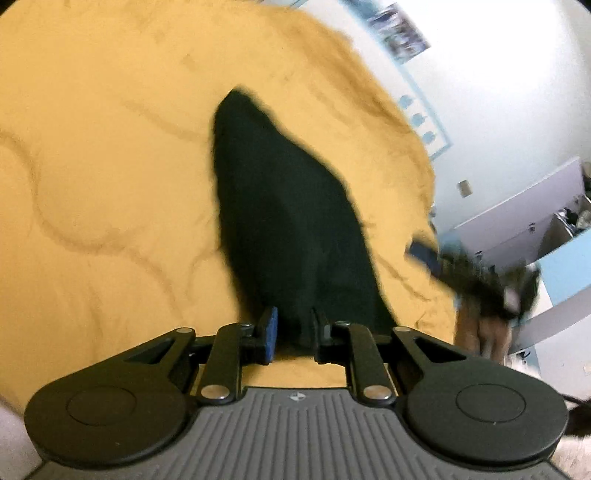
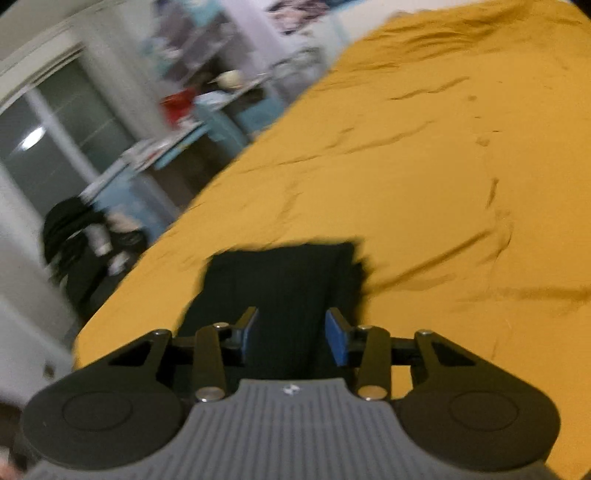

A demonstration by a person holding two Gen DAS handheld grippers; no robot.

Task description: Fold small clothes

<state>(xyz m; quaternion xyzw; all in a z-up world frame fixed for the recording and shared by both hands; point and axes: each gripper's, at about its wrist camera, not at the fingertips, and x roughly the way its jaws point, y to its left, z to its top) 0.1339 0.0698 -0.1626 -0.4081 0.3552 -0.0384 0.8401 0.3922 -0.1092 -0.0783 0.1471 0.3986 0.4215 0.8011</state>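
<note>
Garment (image 1: 288,221) — black, limp, on bedspread (image 1: 110,166)

Mustard-yellow quilted bedspread (image 1: 110,166), rumpled; posters (image 1: 400,31) on white wall; cluttered blue shelves (image 2: 207,122), blurred.

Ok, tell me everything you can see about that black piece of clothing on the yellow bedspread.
The black garment is a small, dark, soft-looking knit with faint ribbing, lying lengthwise on the mustard bedspread. Its far end tapers to a point. The left gripper appears shut on its near end; the right gripper straddles it with jaws apart. Blur hides finer detail.
</note>
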